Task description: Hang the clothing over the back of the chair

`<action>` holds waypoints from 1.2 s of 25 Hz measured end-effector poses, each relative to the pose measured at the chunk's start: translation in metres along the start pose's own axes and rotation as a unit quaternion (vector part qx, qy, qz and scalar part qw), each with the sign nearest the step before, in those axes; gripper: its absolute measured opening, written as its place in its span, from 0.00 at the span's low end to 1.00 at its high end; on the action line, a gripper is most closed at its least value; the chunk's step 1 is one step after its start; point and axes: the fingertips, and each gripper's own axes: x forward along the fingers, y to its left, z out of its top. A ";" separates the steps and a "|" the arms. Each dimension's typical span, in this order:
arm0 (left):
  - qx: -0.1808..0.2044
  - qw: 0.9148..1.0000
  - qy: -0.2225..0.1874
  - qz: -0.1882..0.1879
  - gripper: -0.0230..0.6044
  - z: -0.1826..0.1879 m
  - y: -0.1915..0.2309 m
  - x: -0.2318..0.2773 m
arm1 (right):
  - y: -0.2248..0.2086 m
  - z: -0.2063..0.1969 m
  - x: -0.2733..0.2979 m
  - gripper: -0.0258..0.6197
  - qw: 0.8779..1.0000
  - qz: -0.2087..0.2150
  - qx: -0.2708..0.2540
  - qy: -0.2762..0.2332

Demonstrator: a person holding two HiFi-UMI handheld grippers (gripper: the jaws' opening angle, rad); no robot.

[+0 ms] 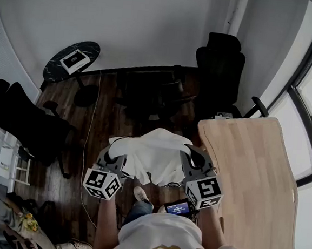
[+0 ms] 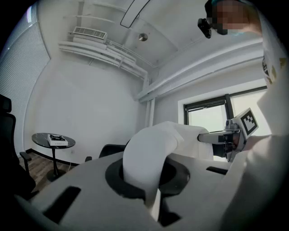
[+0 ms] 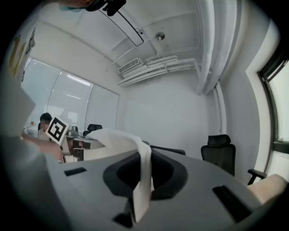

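The white clothing (image 1: 153,154) hangs in the air, stretched between the two grippers above the dark wooden floor (image 1: 99,116), just off the left edge of the table (image 1: 252,167). The left gripper (image 1: 116,154) has its jaws closed on one thick, bunched end of the cloth — the right gripper (image 1: 192,156) pinches a thinner fold at the other end. Beyond the cloth stands a dark chair (image 1: 148,91), and a black office chair (image 1: 219,67) stands farther off by the wall — neither touches the cloth.
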 end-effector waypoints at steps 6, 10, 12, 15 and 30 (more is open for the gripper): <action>0.007 1.000 0.000 0.005 0.09 0.004 -0.004 -0.004 | 0.000 0.000 -0.004 0.07 1.000 0.000 0.007 0.001; 0.014 1.000 -0.001 0.004 0.09 0.010 -0.002 -0.001 | -0.004 0.009 -0.001 0.08 1.000 0.002 0.021 -0.017; 0.016 1.000 -0.004 0.001 0.09 0.014 0.002 0.004 | -0.007 0.016 0.003 0.08 0.998 0.010 0.038 -0.038; 0.017 1.000 -0.006 -0.004 0.09 0.019 0.010 0.017 | -0.014 0.022 0.017 0.08 0.997 0.014 0.048 -0.052; -0.008 0.999 0.003 -0.047 0.09 0.016 0.132 0.170 | -0.084 0.006 0.185 0.08 0.997 -0.019 0.069 -0.032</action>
